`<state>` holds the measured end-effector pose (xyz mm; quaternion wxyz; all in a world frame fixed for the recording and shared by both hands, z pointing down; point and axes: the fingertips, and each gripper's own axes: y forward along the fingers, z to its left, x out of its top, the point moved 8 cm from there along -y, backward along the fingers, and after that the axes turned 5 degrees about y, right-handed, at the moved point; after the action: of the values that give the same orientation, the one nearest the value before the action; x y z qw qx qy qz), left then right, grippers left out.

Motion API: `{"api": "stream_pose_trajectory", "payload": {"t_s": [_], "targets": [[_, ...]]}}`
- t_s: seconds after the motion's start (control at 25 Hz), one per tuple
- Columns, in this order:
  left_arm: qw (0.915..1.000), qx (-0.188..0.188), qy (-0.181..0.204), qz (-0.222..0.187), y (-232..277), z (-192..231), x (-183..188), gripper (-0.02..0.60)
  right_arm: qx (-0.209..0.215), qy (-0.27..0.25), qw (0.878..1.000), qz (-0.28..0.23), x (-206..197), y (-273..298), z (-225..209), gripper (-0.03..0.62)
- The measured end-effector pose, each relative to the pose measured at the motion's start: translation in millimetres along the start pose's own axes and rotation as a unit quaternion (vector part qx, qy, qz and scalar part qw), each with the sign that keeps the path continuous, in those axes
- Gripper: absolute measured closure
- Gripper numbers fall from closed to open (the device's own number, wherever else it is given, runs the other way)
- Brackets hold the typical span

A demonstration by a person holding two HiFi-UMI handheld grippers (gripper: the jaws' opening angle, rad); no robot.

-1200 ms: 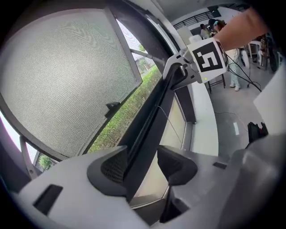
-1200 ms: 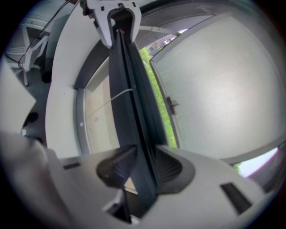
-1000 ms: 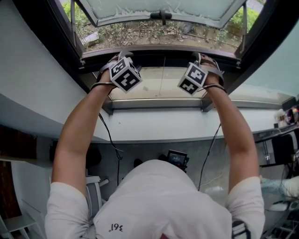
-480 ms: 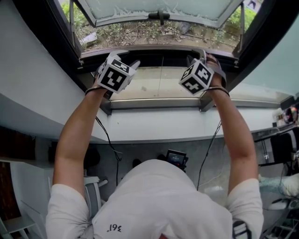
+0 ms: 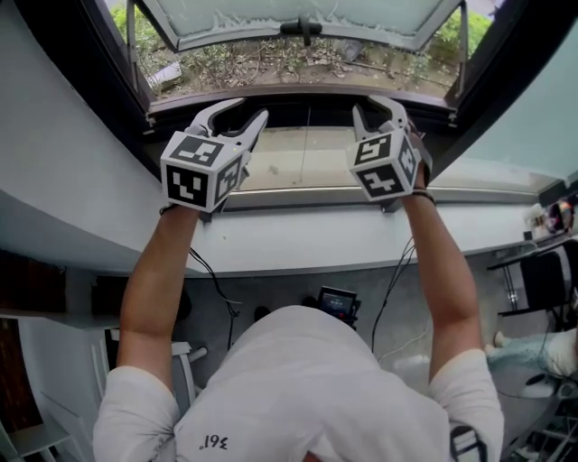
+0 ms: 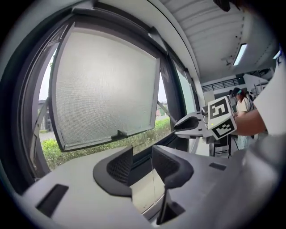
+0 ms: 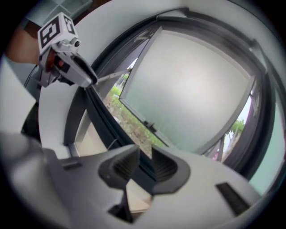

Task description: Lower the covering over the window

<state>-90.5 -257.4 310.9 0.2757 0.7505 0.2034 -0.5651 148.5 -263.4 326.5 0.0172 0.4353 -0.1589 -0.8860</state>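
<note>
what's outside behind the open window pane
Past the lower edge of the frosted pane: bare ground with twigs and green shrubs. Its frosting hides whatever lies straight behind it.

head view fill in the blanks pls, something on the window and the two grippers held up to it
1. The window sash is swung ___, with greenery showing past it.
2. The left gripper and the right gripper each carry a ___ with square markers.
3. Each gripper's pads press on ___.
4. The person's shirt is ___.

Missing words: open; cube; nothing; white.

Both grippers' jaws are closing, with no object between them.
</note>
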Motion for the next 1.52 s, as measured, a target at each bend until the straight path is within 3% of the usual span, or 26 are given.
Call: {"api": "stream_pose_trajectory", "payload": {"t_s": [0.28, 0.64, 1.0, 1.52], "targets": [[0.9992, -0.003, -0.014, -0.036, -19.0, -18.5, -3.6, 0.465, 0.008, 0.057, 0.998, -0.021, -0.1, -21.0, 7.6, 0.507], [0.9936, 0.007, -0.075, -0.084, -51.0, -33.0, -15.1, 0.537, 0.013, 0.166, 0.985, -0.048, -7.9, -54.7, 10.8, 0.538], [0.9914, -0.009, -0.111, -0.069, -69.4, -62.3, -47.1, 0.545, 0.042, 0.213, 0.975, -0.042, -30.9, -78.1, 37.7, 0.551], [0.9838, -0.034, -0.169, -0.047, -90.3, -90.8, -90.3, 0.543, 0.077, 0.229, 0.97, -0.013, -66.2, -94.9, 78.5, 0.553]]}}
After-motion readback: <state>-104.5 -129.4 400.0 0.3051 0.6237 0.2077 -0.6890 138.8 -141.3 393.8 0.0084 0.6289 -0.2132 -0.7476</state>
